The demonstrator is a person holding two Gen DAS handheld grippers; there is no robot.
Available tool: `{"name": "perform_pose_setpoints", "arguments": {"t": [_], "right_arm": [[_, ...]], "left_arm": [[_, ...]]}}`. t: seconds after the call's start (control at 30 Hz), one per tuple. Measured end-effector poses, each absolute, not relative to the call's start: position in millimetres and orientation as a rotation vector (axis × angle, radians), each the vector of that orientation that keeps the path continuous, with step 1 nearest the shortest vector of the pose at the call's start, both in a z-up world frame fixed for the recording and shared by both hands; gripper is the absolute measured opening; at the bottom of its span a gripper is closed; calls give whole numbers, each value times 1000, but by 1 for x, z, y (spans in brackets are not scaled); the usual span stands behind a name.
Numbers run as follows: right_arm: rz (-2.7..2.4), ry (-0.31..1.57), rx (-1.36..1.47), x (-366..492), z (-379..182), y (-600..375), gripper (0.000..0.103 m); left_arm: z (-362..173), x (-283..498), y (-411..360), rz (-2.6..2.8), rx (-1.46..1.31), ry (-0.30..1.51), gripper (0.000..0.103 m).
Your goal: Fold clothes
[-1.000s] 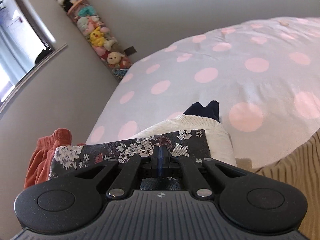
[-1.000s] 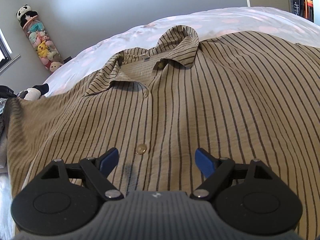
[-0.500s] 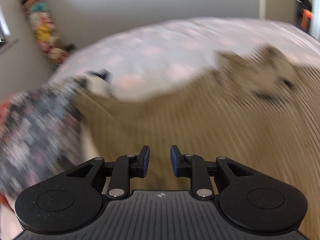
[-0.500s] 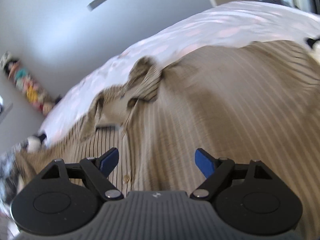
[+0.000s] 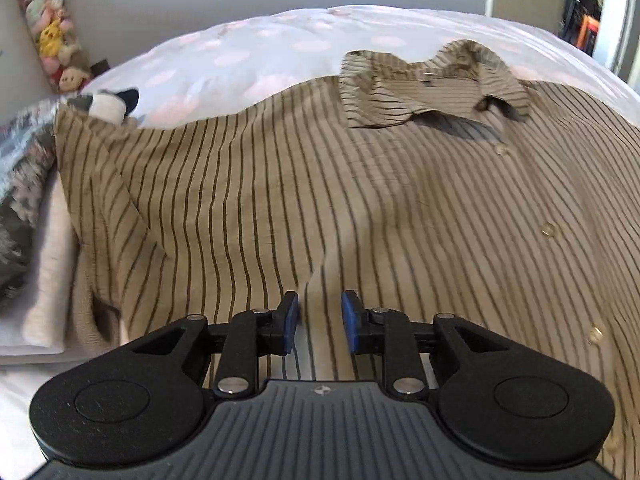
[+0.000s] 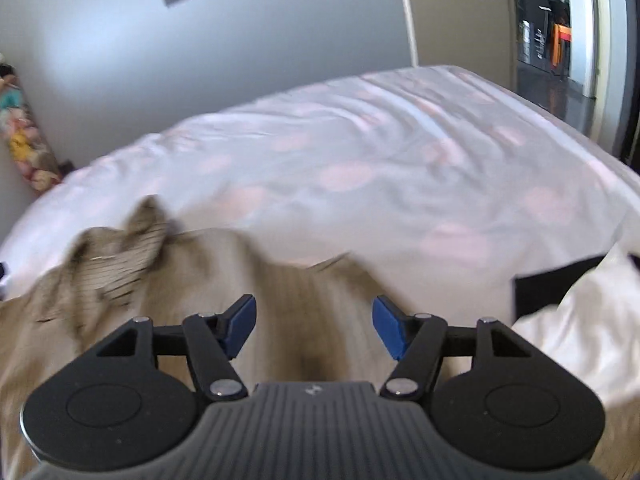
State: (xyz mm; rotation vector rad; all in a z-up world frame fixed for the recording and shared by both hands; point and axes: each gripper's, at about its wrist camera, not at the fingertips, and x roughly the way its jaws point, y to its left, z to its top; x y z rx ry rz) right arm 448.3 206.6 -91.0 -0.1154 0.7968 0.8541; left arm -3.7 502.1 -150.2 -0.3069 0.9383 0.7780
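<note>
1. tan striped shirt (image 5: pixel 280 184) lies spread, front up, across the dotted bedspread (image 5: pixel 248 60), collar (image 5: pixel 432 84) at its far end.
2. left gripper (image 5: pixel 320 322), nearer, hangs over the shirt's body, jaws slightly parted, pinching nothing.
3. right gripper (image 6: pixel 314 326), over the blurred shoulder, jaws apart and just been narrowing, nothing between them.

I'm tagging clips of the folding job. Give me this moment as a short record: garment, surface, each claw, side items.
garment: striped shirt, spread flat, collar far side, buttoned front up
surface: dotted bedspread
left claw: open, narrow gap, nothing gripped, over the shirt
right claw: open, jaws just closing, nothing between them
side items: floral cloth at the shirt's left edge; plush toys by the wall
</note>
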Motion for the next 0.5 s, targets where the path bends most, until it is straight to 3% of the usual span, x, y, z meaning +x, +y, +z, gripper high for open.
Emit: {"name": "perform_pose_setpoints", "arguments": {"t": [0.2,0.4,0.43,0.47,0.5], "right_arm": [[825,859,-153,497,-114,240,65],[824,889,-212,512,-134,268,50],[829,888,-214,513,-135,270,43],[834,887,-217,513,-136,271,26],[836,892,-215,513,-136,272,16]], "left_arm": [[-160,-7,519,799,-297,940,28],[-163,-8,523,788,-290,922,29],[-163,-9,523,786,-291,918,29],[-163,-10,524,785,-297,915,29],[-162,-11,525,784,-306,911,29]]}}
